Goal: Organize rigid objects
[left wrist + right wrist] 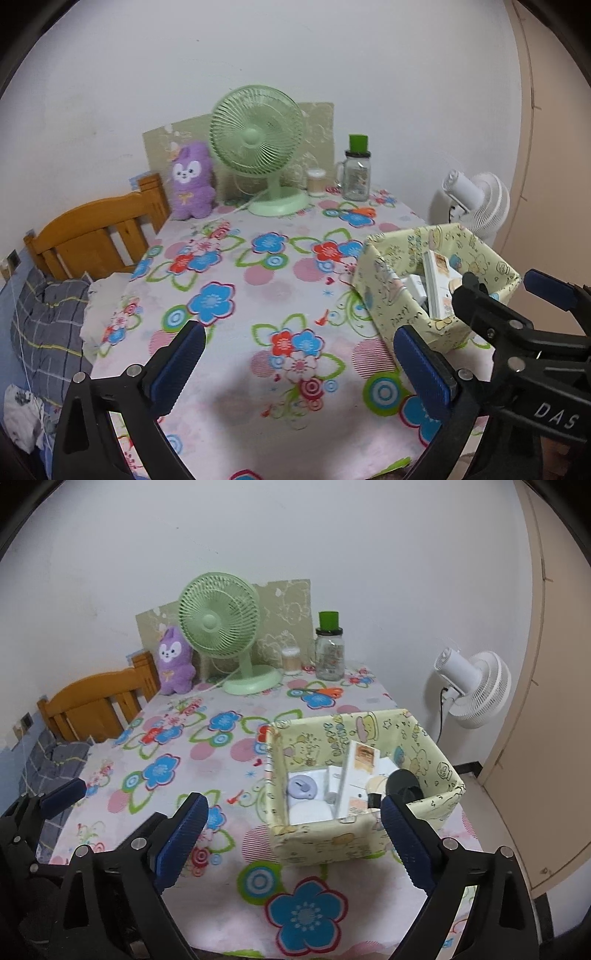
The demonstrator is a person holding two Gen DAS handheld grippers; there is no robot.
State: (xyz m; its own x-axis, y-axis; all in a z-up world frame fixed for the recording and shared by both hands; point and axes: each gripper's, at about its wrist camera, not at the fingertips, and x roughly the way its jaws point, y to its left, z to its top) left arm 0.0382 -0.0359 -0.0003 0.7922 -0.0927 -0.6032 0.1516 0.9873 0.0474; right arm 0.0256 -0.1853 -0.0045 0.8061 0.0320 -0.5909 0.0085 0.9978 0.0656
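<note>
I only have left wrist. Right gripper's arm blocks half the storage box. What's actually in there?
Observer: In the right wrist view the storage box is open to the camera. A tall white carton stands near its middle.
Operator: Anything left of the carton?
Observer: Yes, a pale purple round item sits above a white one, by the left wall.
Operator: And the dark blob I see over the box?
Observer: That is a finger of the right gripper, not cargo. In the box a black round lid lies at the right.
Operator: Right gripper holding anything?
Observer: No. Its jaws are wide open with nothing between them; the box is beyond them.
</note>
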